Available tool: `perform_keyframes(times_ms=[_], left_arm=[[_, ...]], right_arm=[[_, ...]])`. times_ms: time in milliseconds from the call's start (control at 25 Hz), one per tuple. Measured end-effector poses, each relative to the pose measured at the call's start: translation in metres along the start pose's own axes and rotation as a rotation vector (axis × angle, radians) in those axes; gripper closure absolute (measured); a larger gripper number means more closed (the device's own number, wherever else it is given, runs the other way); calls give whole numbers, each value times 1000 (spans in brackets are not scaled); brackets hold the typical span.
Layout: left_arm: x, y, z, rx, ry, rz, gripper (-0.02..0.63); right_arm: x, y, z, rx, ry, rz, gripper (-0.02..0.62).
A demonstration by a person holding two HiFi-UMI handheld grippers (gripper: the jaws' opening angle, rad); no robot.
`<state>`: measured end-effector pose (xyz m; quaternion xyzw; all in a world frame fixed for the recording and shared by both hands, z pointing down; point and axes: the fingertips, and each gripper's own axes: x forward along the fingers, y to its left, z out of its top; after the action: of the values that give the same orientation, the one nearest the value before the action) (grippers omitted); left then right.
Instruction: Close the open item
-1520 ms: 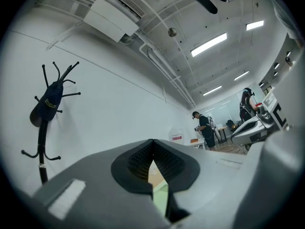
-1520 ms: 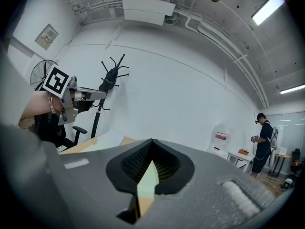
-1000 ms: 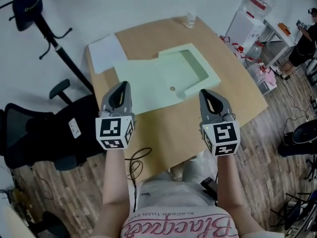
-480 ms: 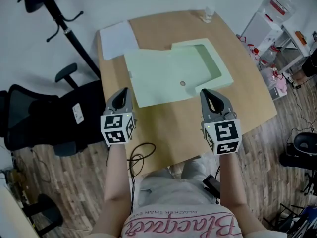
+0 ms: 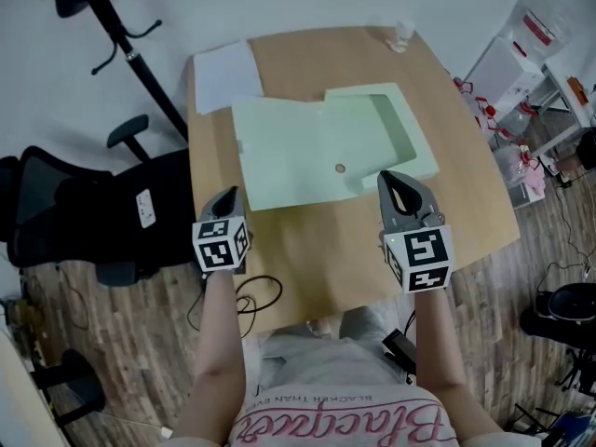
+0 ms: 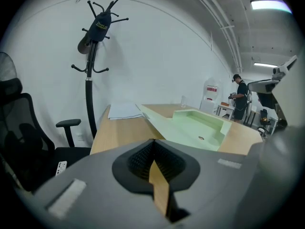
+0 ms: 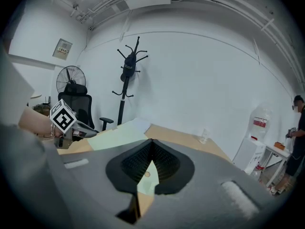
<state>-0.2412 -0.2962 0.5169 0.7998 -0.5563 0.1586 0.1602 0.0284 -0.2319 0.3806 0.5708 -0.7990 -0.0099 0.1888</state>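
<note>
- Pale green box (image 5: 307, 147) lies open on the wooden counter (image 5: 317, 250): lid spread flat to the left, recessed tray on the right, toward the counter's right edge.
- Small round hole in the flat part, close to its near edge.
- Left claw (image 5: 229, 196): clenched, tips together, nothing between them. It sits at the counter's near-left edge, just off the lid's near-left corner.
- Right claw (image 5: 388, 177): clenched, empty. Its tip is at the tray's near corner; contact cannot be told.
- White paper sheet (image 5: 223, 74) at the far-left corner, beside the lid.
- Clear cup (image 5: 402, 33) at the far edge.
- Black office chair (image 5: 84, 222) left of the counter.
</note>
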Motion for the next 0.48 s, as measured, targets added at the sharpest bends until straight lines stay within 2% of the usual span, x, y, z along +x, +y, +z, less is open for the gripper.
perform_keyframes(times_ms=[200,360,480], left_arm=[[7,-2,-12,-34,36,30,592],[9,-5,-9,-93,18,32,594],[10,-7,1,-100,-1,41,592]], right_arm=[[6,-11,-5,-12,3,32,593],[10,-23,-6,-15,1,48,592],[13,-31,-7,-16,-2,59,592]])
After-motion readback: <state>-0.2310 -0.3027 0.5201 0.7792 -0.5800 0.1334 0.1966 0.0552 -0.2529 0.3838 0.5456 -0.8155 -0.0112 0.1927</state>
